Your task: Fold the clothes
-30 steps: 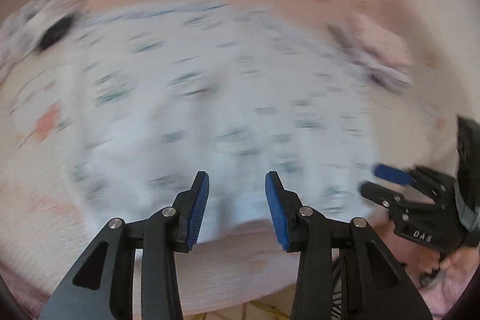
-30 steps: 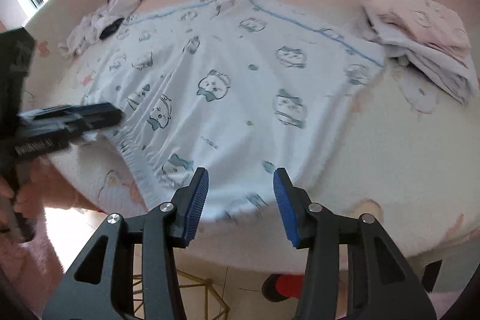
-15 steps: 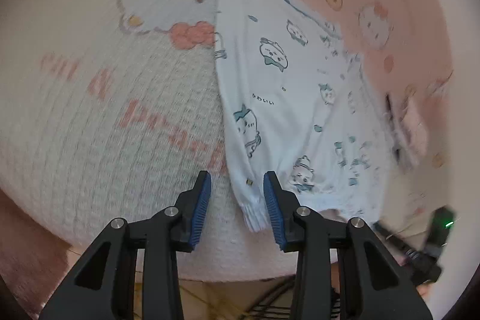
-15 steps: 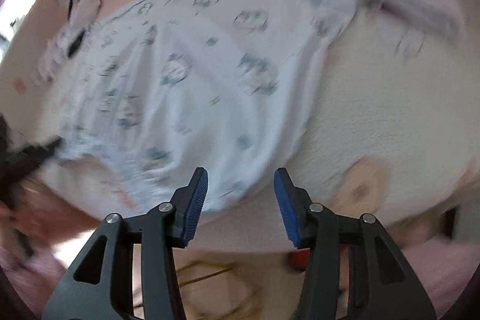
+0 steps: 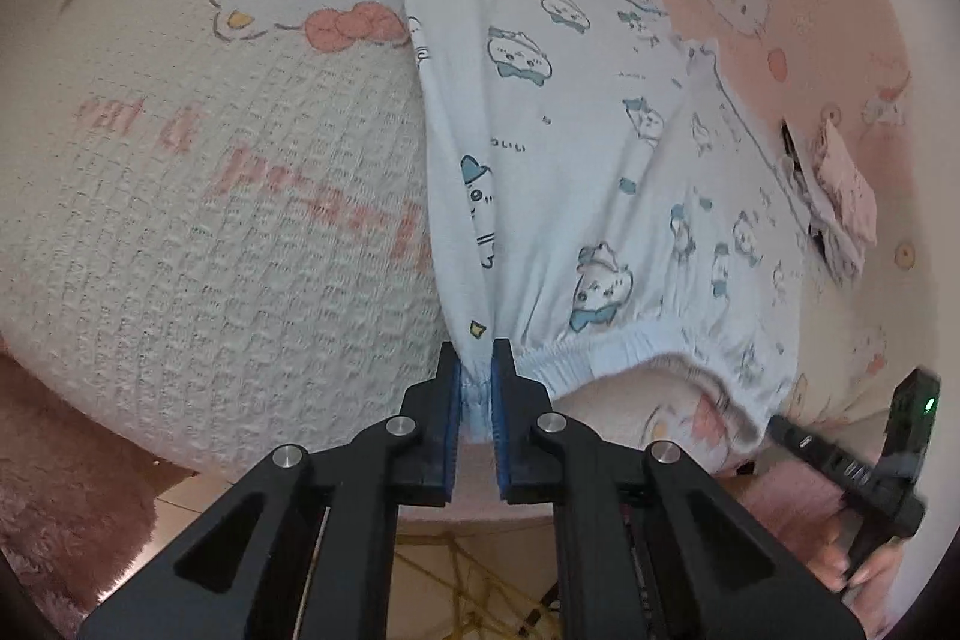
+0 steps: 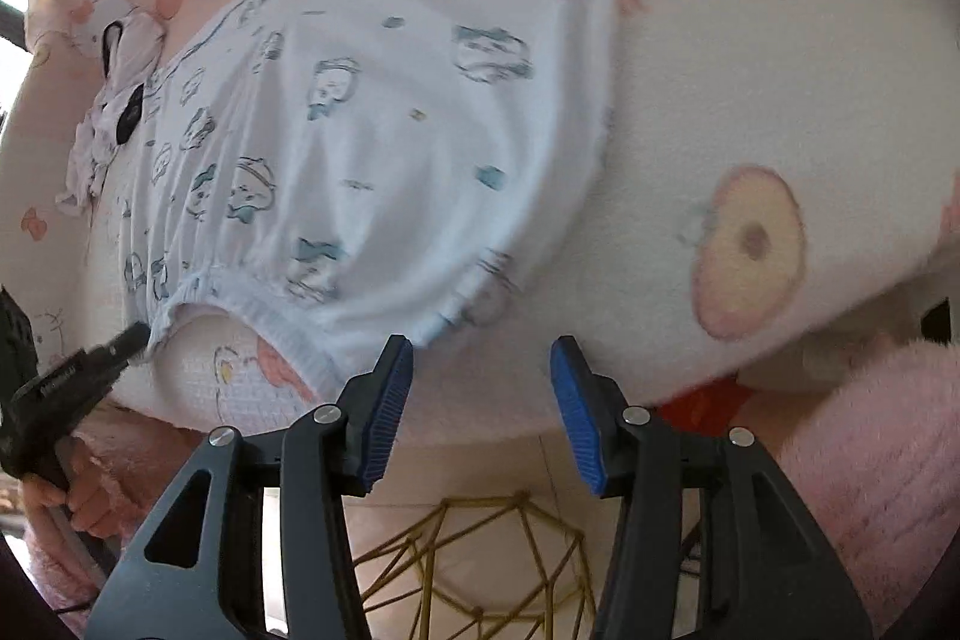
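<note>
Pale blue printed shorts [image 5: 588,196] spread flat on pink-and-cream cartoon blanket [image 5: 180,220], elastic waistband at near edge, at 6 o'clock in both views. Left gripper [image 5: 477,400] closing, blue pads pinching 1 waistband corner. Right gripper [image 6: 483,400] released, nothing between pads, other waistband corner just beyond its left pad at 11 o'clock. Crumpled white-and-black garment [image 6: 114,117] at 9 o'clock of shorts in right view. Folded pink clothes [image 5: 840,196] at 3 o'clock in left view.
</note>
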{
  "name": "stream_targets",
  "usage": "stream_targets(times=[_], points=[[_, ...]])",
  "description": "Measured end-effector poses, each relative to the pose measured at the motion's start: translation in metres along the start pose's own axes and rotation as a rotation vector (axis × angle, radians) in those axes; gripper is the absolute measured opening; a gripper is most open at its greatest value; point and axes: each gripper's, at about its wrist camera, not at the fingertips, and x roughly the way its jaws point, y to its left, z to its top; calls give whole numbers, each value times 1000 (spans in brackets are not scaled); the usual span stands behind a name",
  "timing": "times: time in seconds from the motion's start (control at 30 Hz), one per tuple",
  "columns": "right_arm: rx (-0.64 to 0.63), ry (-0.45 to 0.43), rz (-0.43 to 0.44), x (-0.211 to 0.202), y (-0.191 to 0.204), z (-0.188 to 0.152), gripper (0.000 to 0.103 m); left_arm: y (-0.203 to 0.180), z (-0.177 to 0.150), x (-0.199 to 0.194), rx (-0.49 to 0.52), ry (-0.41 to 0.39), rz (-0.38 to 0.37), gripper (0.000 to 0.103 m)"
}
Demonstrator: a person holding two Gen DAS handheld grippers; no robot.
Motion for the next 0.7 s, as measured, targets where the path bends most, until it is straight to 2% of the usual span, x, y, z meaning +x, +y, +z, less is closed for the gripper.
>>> stream_targets(times=[0.07,0.13,0.17,0.23,0.3,0.37,0.47,0.53,0.6,0.7], points=[[42,-27,24,-11,-11,0,49,3,3,-3,-27,4,-5,14],[79,-77,24,-24,-23,3,49,1,4,-12,-28,-27,38,24],[95,-101,15,-30,-29,6,49,-2,5,-18,-10,-52,71,27],[127,-140,-9,-40,-41,16,49,-19,10,-29,75,-122,143,27],[126,-139,-30,-44,-50,37,49,-32,18,-33,126,-139,119,28],[73,-151,-91,-43,-43,68,49,-50,30,-29,182,-119,72,28],[-52,-185,-222,-45,-40,108,49,-84,53,-12,290,-109,71,28],[-109,-160,-244,-30,-39,128,49,-107,74,5,347,-94,74,28],[-131,-130,-213,-19,-41,133,48,-125,94,21,391,-82,81,28],[-171,-78,-232,1,-36,130,47,-126,112,34,453,-62,141,28]])
